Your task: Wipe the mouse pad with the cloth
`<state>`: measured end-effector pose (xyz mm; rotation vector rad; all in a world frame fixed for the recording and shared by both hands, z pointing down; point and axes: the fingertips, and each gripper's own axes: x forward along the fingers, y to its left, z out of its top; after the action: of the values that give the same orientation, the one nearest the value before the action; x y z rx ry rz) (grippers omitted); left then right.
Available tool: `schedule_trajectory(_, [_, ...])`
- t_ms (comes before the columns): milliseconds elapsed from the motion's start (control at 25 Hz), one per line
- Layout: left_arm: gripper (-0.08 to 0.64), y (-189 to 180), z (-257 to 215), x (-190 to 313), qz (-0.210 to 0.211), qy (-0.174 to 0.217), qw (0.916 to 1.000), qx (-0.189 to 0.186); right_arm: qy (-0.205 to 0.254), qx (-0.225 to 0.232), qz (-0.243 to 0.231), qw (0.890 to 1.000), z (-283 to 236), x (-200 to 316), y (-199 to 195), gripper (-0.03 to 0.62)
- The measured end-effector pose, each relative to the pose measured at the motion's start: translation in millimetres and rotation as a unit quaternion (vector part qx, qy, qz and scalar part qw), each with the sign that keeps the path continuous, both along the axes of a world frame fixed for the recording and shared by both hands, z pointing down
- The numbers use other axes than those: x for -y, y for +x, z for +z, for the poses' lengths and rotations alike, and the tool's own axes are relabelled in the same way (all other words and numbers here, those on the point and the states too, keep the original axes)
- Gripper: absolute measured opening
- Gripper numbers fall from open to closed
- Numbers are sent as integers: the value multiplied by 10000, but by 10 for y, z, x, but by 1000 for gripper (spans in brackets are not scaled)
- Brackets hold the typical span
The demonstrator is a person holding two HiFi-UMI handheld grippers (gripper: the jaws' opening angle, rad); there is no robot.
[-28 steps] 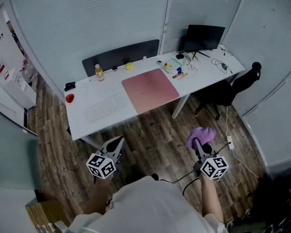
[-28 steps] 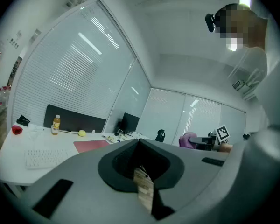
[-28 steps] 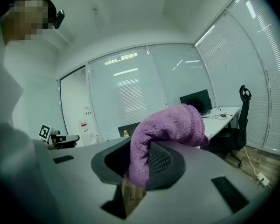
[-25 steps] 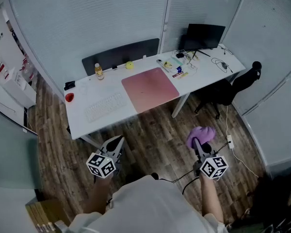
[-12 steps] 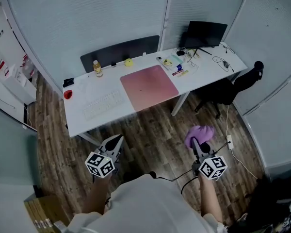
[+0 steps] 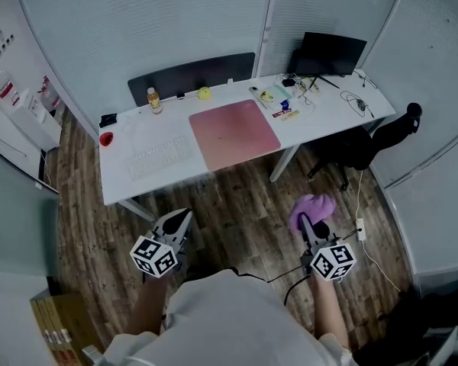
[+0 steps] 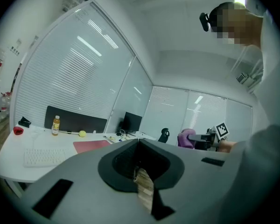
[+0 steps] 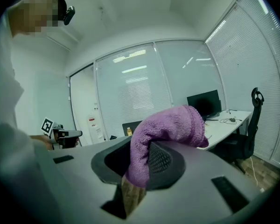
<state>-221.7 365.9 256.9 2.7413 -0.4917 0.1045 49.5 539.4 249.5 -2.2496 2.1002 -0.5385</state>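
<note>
well, cloth [image 8: 170,125] clamped between right gripper [image 6: 308,226] jaws.

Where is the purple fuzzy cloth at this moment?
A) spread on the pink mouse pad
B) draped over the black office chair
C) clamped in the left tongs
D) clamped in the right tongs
D: the right gripper view shows the purple fuzzy cloth pinched in the right tongs, away from the pink mouse pad.
</note>
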Motion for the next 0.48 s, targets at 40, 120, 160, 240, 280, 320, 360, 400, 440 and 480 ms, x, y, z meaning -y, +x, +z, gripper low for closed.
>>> schedule_trajectory(40, [18, 15, 2, -17, -30, 13, 10000, 12, 3, 8, -28, 10000, 10, -2, 27, 81])
schedule_trajectory(120, [18, 36, 18, -46, -93, 42, 9999, 55, -13, 0, -94, 10000, 32, -3, 69, 81])
schedule_trajectory(160, [18, 43, 27, -59, -126, 49, 9999, 71, -21, -12, -130, 9999, 42, -1, 87, 81])
schedule_trajectory(240, [18, 50, 41, -94, -183, 37, 9998, 82, -21, -29, -199, 9998, 68, -3, 120, 81])
schedule_trajectory(280, [18, 55, 53, -110, -205, 24, 9998, 84, -24, -27, -214, 9998, 79, -2, 136, 81])
schedule_trajectory(320, [18, 62, 70, -123, -224, 6, 9997, 88, -34, -16, -215, 9998, 88, 1, 150, 81])
schedule_trajectory(360, [18, 67, 90, -132, -239, -15, 9997, 97, -46, 2, -211, 9998, 98, 5, 161, 81])
schedule_trajectory(400, [18, 70, 110, -139, -251, -37, 9996, 110, -56, 20, -210, 9998, 109, 11, 167, 81])
schedule_trajectory(440, [18, 70, 126, -140, -258, -56, 9996, 123, -65, 35, -212, 9997, 119, 20, 169, 81])
schedule_trajectory(480, [18, 71, 136, -133, -264, -73, 9995, 134, -73, 45, -215, 9997, 129, 32, 172, 81])
